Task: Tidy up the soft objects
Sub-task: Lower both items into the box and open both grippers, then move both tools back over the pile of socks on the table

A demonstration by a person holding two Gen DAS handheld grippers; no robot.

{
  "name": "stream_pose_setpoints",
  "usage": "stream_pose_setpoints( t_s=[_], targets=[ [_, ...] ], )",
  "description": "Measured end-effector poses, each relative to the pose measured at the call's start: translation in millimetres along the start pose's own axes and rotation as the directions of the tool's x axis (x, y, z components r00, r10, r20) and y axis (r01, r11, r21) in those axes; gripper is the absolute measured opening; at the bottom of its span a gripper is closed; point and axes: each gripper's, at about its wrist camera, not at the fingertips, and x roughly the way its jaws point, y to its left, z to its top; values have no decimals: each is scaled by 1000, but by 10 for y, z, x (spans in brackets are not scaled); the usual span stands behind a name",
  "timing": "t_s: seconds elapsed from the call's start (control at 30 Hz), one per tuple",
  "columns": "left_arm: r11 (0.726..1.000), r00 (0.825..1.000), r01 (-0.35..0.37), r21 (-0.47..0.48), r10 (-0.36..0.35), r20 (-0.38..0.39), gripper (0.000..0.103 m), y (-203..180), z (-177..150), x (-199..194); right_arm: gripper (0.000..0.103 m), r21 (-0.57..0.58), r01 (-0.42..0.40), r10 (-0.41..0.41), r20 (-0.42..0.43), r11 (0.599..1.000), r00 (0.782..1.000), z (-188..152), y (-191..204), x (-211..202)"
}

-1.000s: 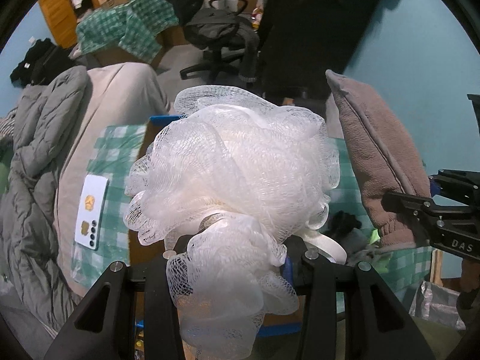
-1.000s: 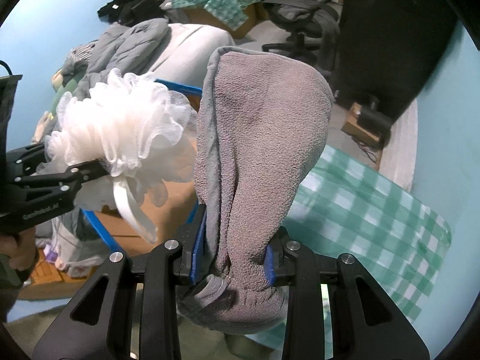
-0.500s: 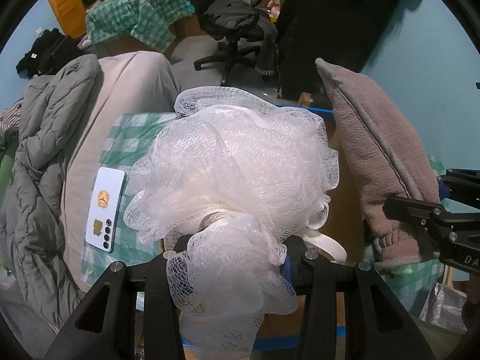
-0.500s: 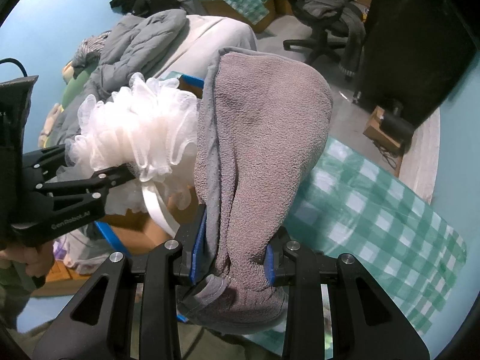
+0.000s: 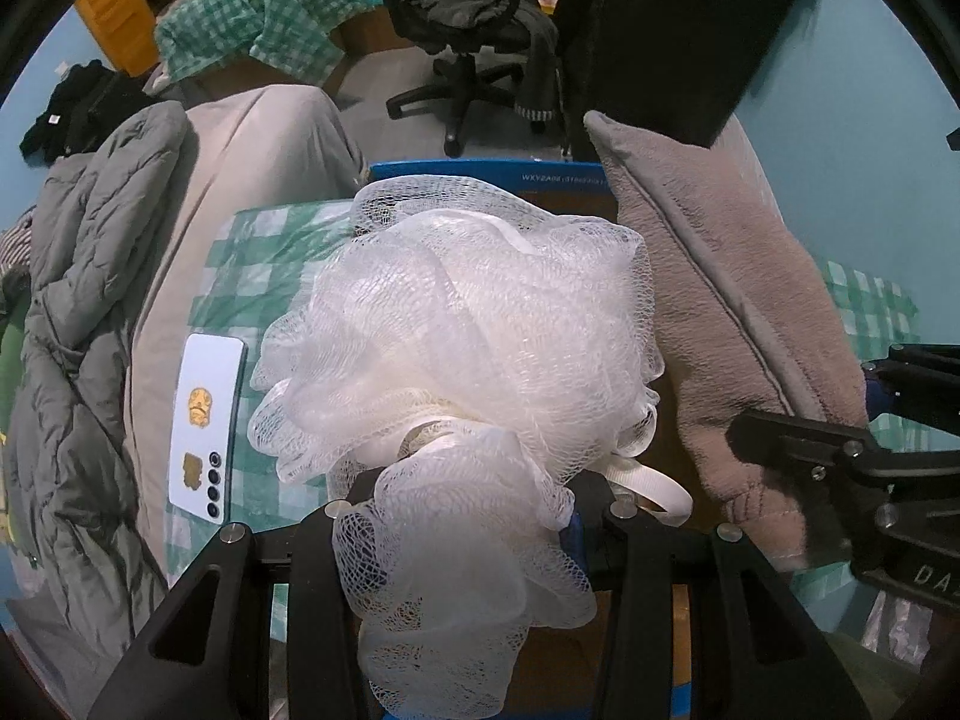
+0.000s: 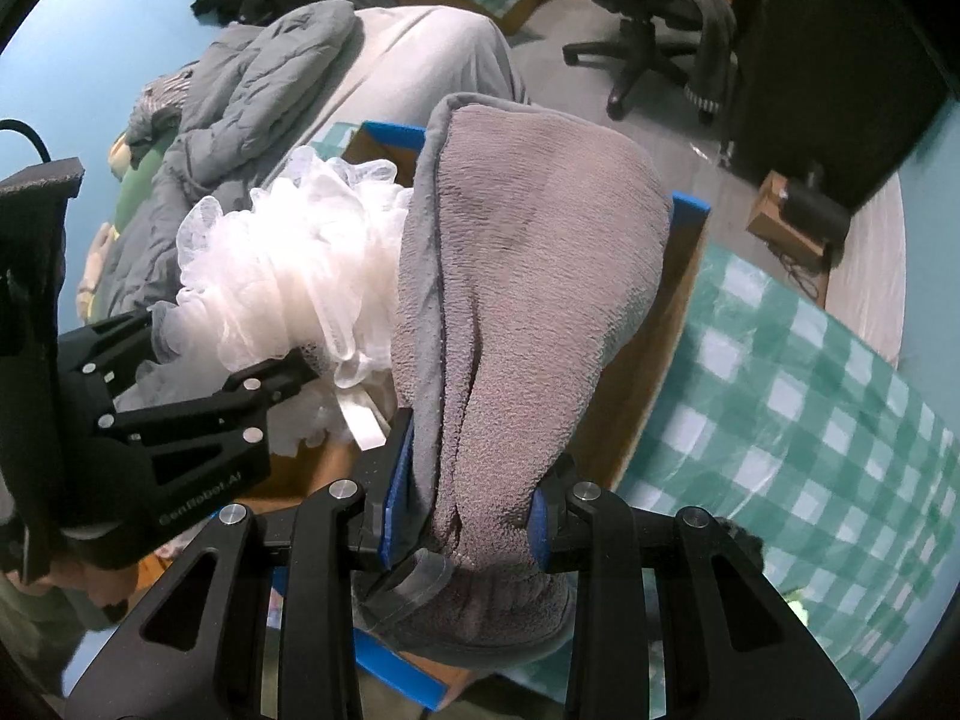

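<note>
Left wrist view: we hold a white mesh bath pouf (image 5: 462, 348), frilly and translucent with a ribbon loop, clamped in our left hand-held gripper (image 5: 468, 516) above the blue-edged cardboard box (image 5: 480, 171). Just right of the pouf, our right hand-held gripper (image 6: 462, 516) is closed on a brownish-grey plush cloth (image 6: 528, 300), standing upright over the same box.
</note>
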Motion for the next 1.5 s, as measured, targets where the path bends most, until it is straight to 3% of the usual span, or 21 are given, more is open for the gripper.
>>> stream_pose_setpoints(
  t_s=[0.13,0.23,0.3,0.4,0.97,1.5],
  targets=[
    [1000,999,-10,17,11,-31,58,-12,23,88,38,11,15,-15,-13,1000,1000,19,17,80],
    [998,999,-36,48,38,-30,75,-48,20,78,53,15,50,-50,-14,999,999,14,38,106],
    [996,998,-63,67,64,-15,79,-65,6,38,67,7,83,-83,5,997,997,2,65,63],
    [996,998,-59,73,60,-6,81,-50,-16,-39,74,-2,105,-105,34,995,994,-14,68,-14],
    [999,999,-48,-8,48,9,81,91,-184,-329,74,-9,126,-125,68,992,990,-101,-63,-326],
    [1000,999,15,9,-15,28,81,-375,-251,-594,75,14,151,-152,96,988,984,-376,-365,-719]
  ],
)
